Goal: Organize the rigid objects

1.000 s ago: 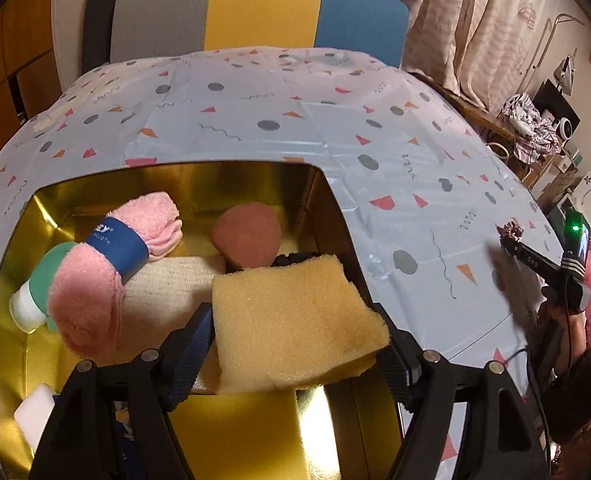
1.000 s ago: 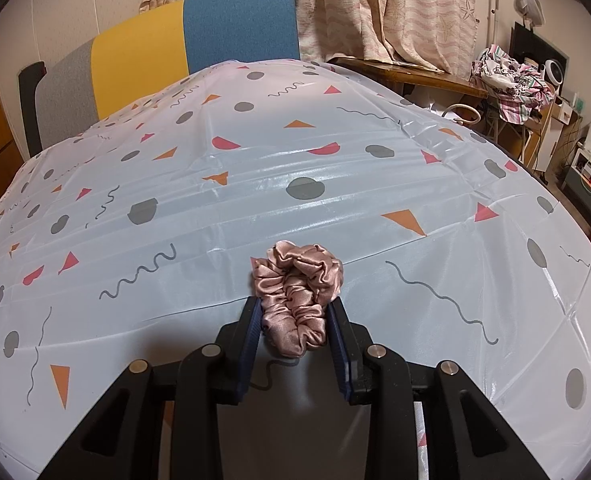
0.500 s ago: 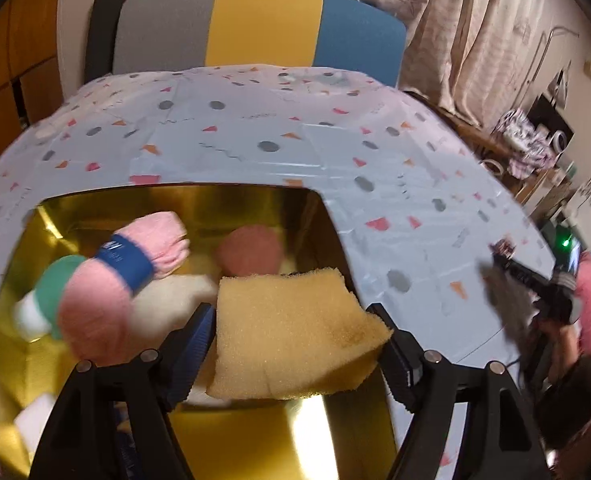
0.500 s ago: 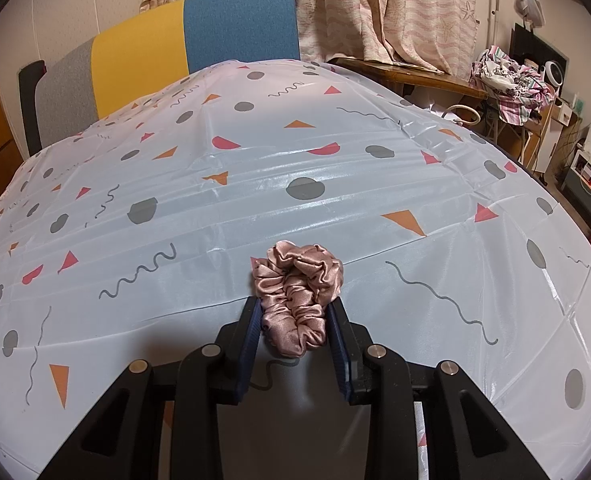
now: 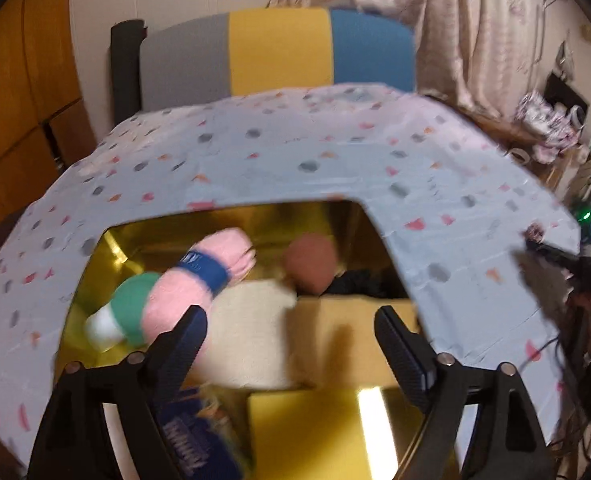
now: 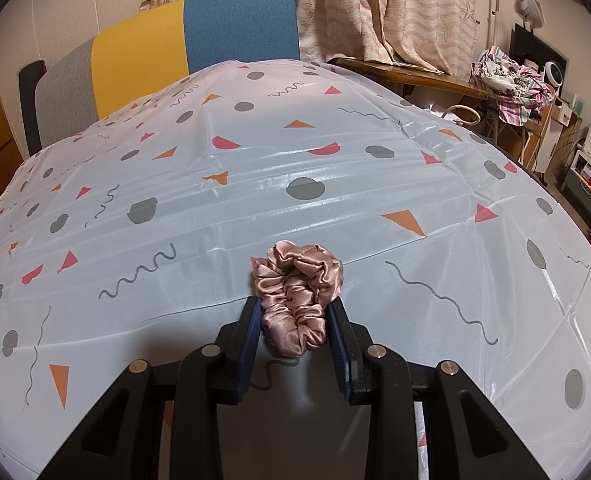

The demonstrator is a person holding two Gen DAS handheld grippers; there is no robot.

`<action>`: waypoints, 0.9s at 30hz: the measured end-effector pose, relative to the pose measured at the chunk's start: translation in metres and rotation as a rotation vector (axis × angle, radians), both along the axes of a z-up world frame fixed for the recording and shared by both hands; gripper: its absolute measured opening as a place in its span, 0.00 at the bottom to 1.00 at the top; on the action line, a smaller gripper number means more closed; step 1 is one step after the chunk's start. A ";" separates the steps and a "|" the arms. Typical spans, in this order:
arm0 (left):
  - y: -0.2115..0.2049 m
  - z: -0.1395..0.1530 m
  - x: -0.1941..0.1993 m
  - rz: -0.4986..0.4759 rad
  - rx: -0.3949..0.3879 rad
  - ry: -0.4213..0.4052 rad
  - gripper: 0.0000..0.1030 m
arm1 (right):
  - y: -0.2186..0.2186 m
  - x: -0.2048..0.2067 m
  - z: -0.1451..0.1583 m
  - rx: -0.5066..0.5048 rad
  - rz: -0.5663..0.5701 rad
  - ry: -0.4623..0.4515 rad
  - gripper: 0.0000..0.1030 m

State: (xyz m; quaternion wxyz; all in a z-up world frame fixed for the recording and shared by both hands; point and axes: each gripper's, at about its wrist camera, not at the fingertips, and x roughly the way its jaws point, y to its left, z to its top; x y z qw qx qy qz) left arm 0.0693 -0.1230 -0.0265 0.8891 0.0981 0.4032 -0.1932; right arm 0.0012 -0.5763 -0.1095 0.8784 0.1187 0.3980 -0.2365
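Observation:
In the left wrist view, my left gripper is open and empty above a gold box. The yellow sponge lies in the box below the fingers, beside a rolled pink towel with a blue band, a cream cloth, a brown round pad and a green and white bottle. In the right wrist view, my right gripper is shut on a dusty pink satin scrunchie, held just over the patterned tablecloth.
A chair with grey, yellow and blue panels stands behind the table. The right gripper shows at the right edge of the left wrist view. A wooden side table and laundry are at the far right.
My left gripper has opened and let go of the yellow sponge, which dropped into the gold box. The left view lifted and blurred. The right gripper has not moved.

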 end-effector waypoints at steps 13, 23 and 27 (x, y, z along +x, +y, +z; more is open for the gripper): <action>-0.019 -0.023 0.000 -0.021 0.017 0.099 0.73 | 0.004 0.000 0.001 -0.027 0.000 0.008 0.32; 0.025 -0.002 -0.017 -0.022 -0.263 0.152 0.73 | 0.018 -0.001 0.010 -0.100 0.037 -0.017 0.32; 0.040 0.008 -0.028 -0.020 -0.327 0.144 0.73 | 0.029 -0.005 0.016 -0.144 0.064 -0.032 0.32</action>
